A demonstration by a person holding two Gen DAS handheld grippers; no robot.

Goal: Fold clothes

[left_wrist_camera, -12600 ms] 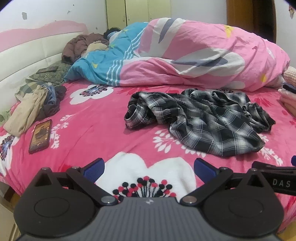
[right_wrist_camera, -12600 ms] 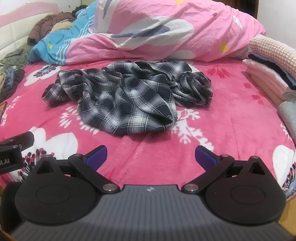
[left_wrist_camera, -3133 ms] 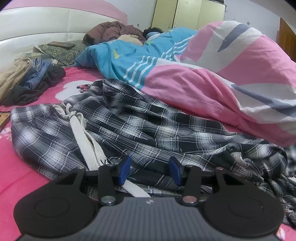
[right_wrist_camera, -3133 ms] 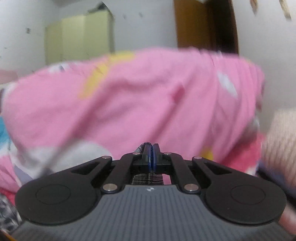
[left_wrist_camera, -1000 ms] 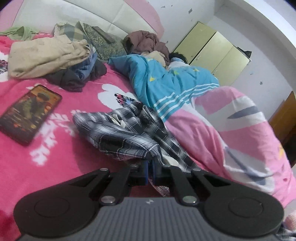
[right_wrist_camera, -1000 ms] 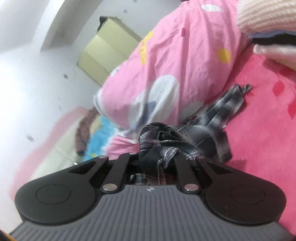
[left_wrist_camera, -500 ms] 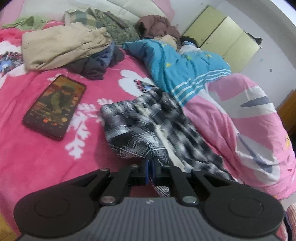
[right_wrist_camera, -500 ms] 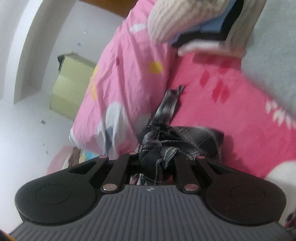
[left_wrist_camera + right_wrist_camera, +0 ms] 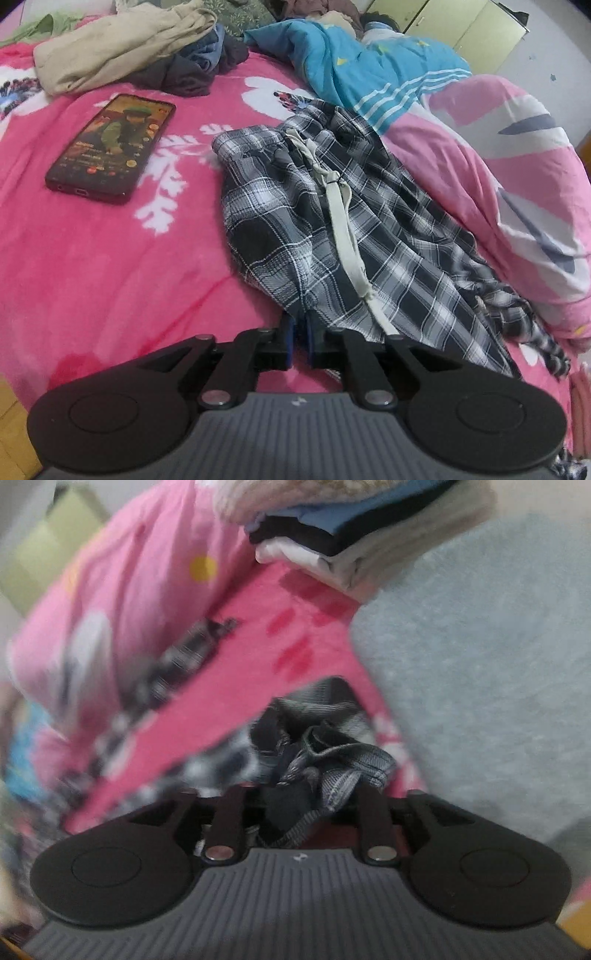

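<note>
The plaid trousers (image 9: pixel 332 229) lie spread on the pink bed (image 9: pixel 110 258), filling the middle of the left wrist view, with their gathered waistband and pale drawstring (image 9: pixel 341 218) toward the upper middle of the frame and the cloth running down and to the right along the foot of the rolled pink quilt (image 9: pixel 498 166). Their long axis is that diagonal, from the waist at upper centre to the leg ends at the lower right edge; the near hem comes down to the left hand-held gripper (image 9: pixel 299 338), whose jaws are just starting to part with only a narrow slit between the blue pads, and a corner of plaid hem hangs over the tips, though I cannot tell if the pads still pinch it. In the blurred right wrist view the right hand-held gripper (image 9: pixel 306 797) is opening wider, with a bunched wad of the same cloth (image 9: pixel 325 760) sitting loose between its arms, low in the frame beside a grey folded towel or blanket (image 9: pixel 480 664). The main risk, as I judge it, is that this wad drops as a crumple rather than flat, so the leg ends stay twisted and any fold made over them would be lumpy. Cloth could also snag on the opening fingers and get dragged off line as either hand draws back. The far edge lies against the quilt and may be partly tucked under it, which could skew the garment. The phone (image 9: pixel 110 147) at the left lies well apart.
</note>
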